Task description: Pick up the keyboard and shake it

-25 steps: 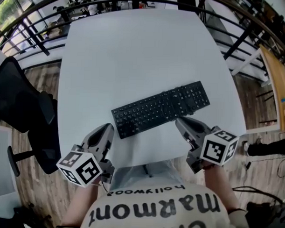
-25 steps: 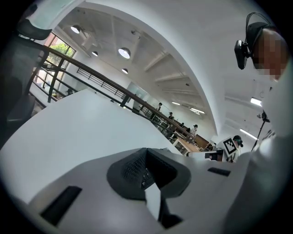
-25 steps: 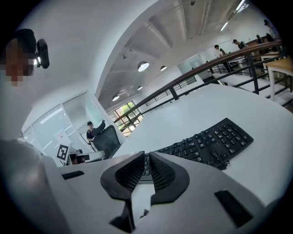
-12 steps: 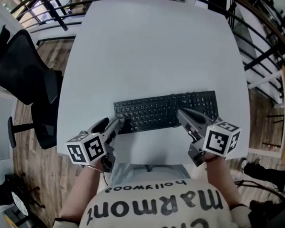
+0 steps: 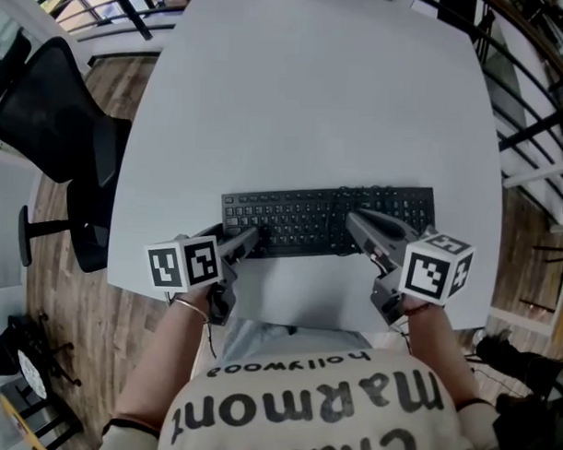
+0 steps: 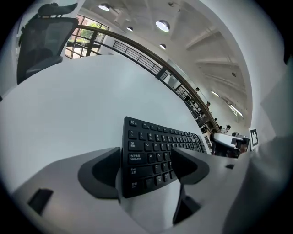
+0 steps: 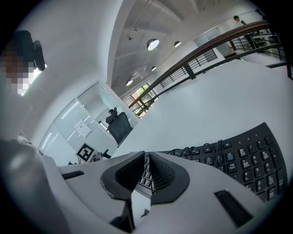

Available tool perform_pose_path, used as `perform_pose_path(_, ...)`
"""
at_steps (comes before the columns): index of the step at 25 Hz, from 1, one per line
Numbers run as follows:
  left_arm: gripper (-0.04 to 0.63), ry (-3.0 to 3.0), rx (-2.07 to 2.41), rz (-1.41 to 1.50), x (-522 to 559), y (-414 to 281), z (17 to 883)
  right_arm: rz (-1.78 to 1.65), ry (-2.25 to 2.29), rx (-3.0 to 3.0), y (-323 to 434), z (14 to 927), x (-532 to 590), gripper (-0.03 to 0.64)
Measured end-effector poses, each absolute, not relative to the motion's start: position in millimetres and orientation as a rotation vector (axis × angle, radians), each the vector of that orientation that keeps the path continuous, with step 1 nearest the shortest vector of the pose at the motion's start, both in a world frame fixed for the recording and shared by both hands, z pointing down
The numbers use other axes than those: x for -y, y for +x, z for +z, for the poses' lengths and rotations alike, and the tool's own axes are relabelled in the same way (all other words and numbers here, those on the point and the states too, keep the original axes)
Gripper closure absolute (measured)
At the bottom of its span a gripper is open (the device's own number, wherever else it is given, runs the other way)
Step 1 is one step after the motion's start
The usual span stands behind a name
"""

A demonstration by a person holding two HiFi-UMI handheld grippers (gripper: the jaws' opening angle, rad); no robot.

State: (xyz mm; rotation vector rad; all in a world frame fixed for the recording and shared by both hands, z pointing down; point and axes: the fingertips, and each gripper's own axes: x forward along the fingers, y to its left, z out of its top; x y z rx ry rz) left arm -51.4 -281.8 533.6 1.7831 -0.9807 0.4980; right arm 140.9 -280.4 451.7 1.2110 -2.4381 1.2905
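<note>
While the keyboard (image 5: 300,220) lies flat on the white table (image 5: 314,91), near the table's front edge, I have my left gripper (image 5: 247,239) at its left end. Its jaws have just been opening and now stand apart, with the near corner of that end between them and the pads not pressing on it. My right gripper (image 5: 357,219) is clenched on nothing, its tip over the keys right of the middle.
</note>
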Motion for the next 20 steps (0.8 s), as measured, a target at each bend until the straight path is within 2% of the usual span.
perform_pose_path(3,0.246,1.763,0.959,0.474,283.1,-52.3,532.4,1.241,1.157,2.473,134.4,449.5,281.5,0.565)
perform_pose_path(8,0.219,1.754,0.905,0.477,279.1,-43.8,531.9,0.966,0.916,2.492,110.5,457.3,271.9,0.56)
perform_pose_path(9,0.217,1.75,0.896,0.476,278.9,-43.2,531.3,0.923,0.859,2.493,103.4,459.4,271.1,0.536)
perform_pose_path(10,0.214,1.746,0.887,0.471,278.9,-42.8,530.5,0.888,0.806,2.495,96.4,461.3,271.4,0.466)
perform_pose_path(11,0.212,1.744,0.879,0.466,279.0,-42.5,529.7,0.86,0.76,2.494,90.2,463.3,272.7,0.423)
perform_pose_path(15,0.208,1.739,0.849,0.447,278.2,-41.7,527.0,0.735,0.593,2.449,70.3,475.5,279.6,0.37)
perform_pose_path(20,0.209,1.726,0.832,0.403,277.7,-39.3,524.9,0.415,0.372,2.289,53.7,509.7,278.4,0.255)
